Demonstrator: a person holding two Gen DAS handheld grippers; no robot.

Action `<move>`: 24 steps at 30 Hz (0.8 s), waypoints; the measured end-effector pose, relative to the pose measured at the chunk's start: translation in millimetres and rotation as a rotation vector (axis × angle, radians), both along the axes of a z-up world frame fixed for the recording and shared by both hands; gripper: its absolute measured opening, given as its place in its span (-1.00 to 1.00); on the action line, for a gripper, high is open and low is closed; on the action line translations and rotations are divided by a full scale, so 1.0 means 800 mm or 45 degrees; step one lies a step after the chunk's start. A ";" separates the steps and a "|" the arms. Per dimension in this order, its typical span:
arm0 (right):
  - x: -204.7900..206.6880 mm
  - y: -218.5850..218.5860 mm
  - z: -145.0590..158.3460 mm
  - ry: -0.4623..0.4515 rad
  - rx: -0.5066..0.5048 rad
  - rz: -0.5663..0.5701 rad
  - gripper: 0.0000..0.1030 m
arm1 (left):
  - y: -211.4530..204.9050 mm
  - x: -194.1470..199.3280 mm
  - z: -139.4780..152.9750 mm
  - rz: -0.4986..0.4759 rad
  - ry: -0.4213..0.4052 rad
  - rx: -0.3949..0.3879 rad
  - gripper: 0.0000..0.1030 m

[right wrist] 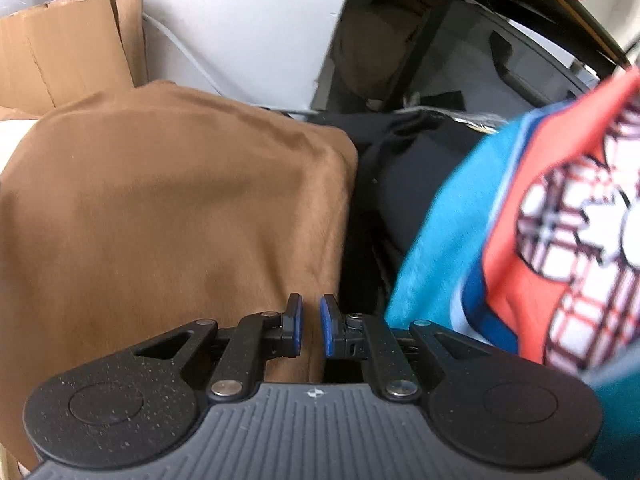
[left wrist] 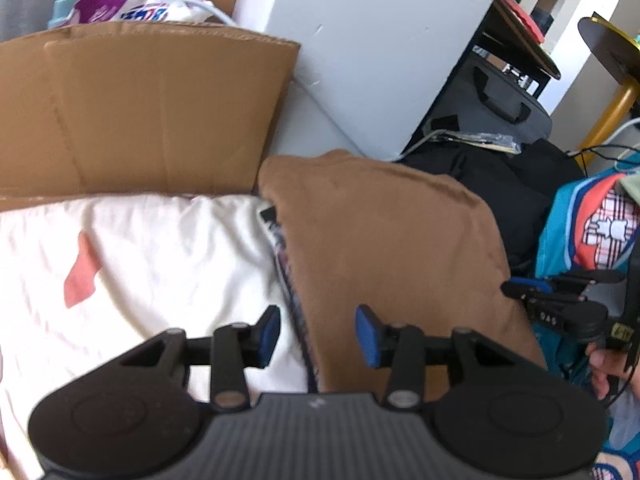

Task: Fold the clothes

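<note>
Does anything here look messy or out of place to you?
Mostly tidy: the brown garment lies folded flat on the white sheet. One oddity: a dark patterned cloth pokes out from under its left edge instead of being tucked in. Neither gripper, left or right, holds anything.

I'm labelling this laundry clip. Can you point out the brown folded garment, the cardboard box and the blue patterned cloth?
brown folded garment [left wrist: 380,240]: left wrist view, middle of its top face.
cardboard box [left wrist: 152,108]: left wrist view, its front flap.
blue patterned cloth [right wrist: 440,232]: right wrist view, its plain blue edge.
</note>
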State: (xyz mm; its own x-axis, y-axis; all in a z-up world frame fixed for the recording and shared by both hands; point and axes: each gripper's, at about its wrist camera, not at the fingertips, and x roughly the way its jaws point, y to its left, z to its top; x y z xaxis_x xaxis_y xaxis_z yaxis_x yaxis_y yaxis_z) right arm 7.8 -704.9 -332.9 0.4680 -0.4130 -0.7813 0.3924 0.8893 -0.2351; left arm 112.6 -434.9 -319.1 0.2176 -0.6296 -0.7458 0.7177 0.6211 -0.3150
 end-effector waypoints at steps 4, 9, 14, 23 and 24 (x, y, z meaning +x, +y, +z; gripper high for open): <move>-0.014 0.005 0.007 -0.024 0.009 -0.028 -0.69 | 0.014 -0.009 -0.007 -0.006 0.025 0.000 0.02; -0.020 0.015 0.018 -0.057 0.048 -0.044 -0.68 | 0.020 -0.017 -0.015 0.002 0.063 -0.008 0.08; -0.015 0.026 0.014 -0.059 0.072 -0.020 -0.68 | 0.020 -0.032 -0.031 -0.017 0.114 -0.010 0.03; -0.044 0.024 -0.018 -0.006 0.076 -0.056 -0.68 | 0.026 -0.057 -0.052 -0.072 0.207 0.033 -0.13; -0.049 0.024 -0.019 -0.008 0.082 -0.065 -0.68 | 0.028 -0.059 -0.055 -0.073 0.219 0.036 -0.13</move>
State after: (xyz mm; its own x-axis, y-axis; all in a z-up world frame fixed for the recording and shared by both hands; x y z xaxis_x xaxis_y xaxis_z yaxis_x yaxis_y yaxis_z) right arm -31.1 -685.5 -347.9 0.4523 -0.3856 -0.8042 0.4392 0.8811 -0.1754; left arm 65.5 -412.2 -363.1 0.0495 -0.6158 -0.7864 0.6895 0.5907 -0.4191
